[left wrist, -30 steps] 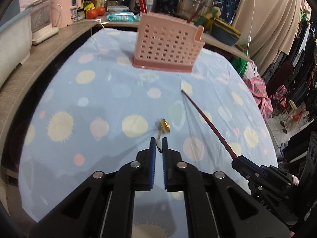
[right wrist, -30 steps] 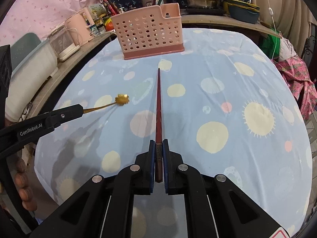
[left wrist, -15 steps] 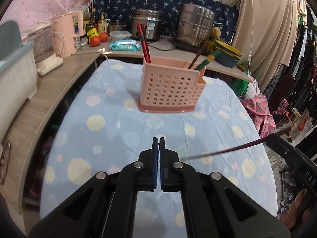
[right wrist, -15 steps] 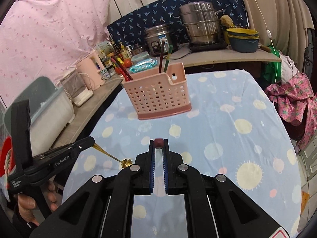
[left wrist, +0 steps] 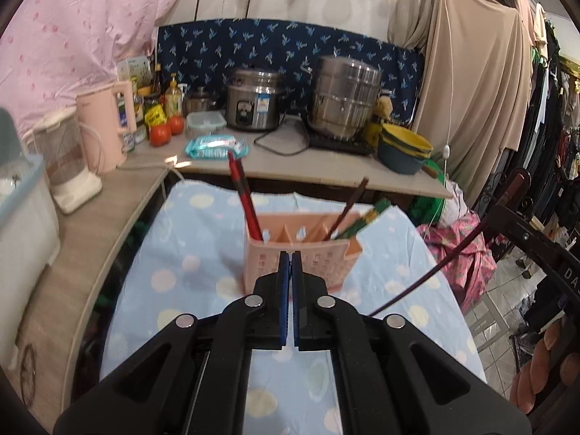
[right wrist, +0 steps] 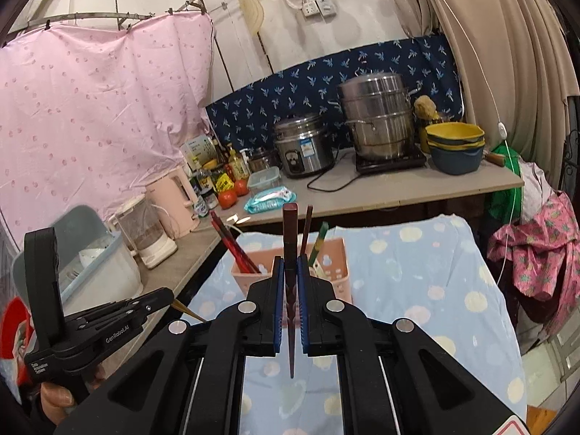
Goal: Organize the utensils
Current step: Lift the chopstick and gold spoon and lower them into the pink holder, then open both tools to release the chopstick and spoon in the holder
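Your right gripper (right wrist: 289,282) is clenched on one dark reddish-brown wooden chopstick (right wrist: 290,250), held nearly upright between the blue pads (right wrist: 278,301), its square end above the fingertips and its thin tip hanging down over the table. From the left wrist camera the same chopstick (left wrist: 449,257) shows as a long slanted line at the right.

Your left gripper (left wrist: 290,272) has its jaws pressed almost together; in its own view nothing shows between them, but the right wrist camera shows a slim gold-coloured handle (right wrist: 188,310) sticking out past its fingertips (only that short length is visible, so what kind of utensil it is cannot be told).

Ahead of both grippers stands one pink perforated plastic utensil basket (left wrist: 308,253) with dividers, on the light blue tablecloth with pale dots (left wrist: 188,246). It holds two red chopsticks (left wrist: 244,195) in the left compartment, and one brown chopstick (left wrist: 349,204) plus one green-handled utensil (left wrist: 366,219) leaning out at the right.

On the counter behind sit two steel pots (left wrist: 344,98), two tomatoes (left wrist: 166,130) and one pink electric kettle (left wrist: 105,127).
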Available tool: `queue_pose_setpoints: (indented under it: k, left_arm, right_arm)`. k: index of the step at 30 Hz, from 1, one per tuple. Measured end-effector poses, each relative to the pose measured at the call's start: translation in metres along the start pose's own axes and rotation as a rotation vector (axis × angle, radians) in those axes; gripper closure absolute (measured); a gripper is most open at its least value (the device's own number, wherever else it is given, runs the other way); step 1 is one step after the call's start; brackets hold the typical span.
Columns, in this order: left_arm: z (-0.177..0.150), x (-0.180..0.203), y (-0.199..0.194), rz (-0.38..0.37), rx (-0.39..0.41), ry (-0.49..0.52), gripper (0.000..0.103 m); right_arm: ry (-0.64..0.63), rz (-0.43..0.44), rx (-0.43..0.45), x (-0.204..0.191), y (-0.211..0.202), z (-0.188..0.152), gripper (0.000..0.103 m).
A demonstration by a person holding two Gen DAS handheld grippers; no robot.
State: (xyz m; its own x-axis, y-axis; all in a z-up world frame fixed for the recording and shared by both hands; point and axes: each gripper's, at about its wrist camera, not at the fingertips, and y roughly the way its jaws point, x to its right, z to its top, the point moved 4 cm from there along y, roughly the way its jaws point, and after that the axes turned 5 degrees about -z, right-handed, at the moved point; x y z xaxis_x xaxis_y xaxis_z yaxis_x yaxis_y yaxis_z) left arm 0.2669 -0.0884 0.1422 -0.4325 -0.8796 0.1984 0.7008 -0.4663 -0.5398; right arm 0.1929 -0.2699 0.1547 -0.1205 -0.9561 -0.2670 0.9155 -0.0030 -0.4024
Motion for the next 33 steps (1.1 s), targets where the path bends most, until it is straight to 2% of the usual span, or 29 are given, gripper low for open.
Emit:
queue_pose_setpoints:
  k: [9,14,20,27,33]
  left_arm:
    - [0.064,-0.009,0.028,0.034,0.072,-0.004,0.102]
    - [0.077,-0.015,0.049,0.050,0.064,-0.007,0.102]
    - [0.067,-0.021,0.077,0.063,0.013,-0.010,0.102]
    - [0.047,-0.029,0.110,0.080,-0.056,-0.006,0.102]
    - [0.039,-0.035,0.128,0.091,-0.082,-0.024,0.102]
  right_arm:
    - [0.016,0.020,0.111,-0.015,0.036,0.071,0.096]
    - [0.006,0.008,0.132,-0.023,0.063,0.091,0.096]
    - [-0.003,-0.020,0.093,-0.022,0.101,0.090,0.096]
    - [-0.013,-0.046,-0.002,-0.017,0.143,0.064,0.096]
    - [-0.020,-0.060,-0.063,-0.011,0.164,0.042,0.096]
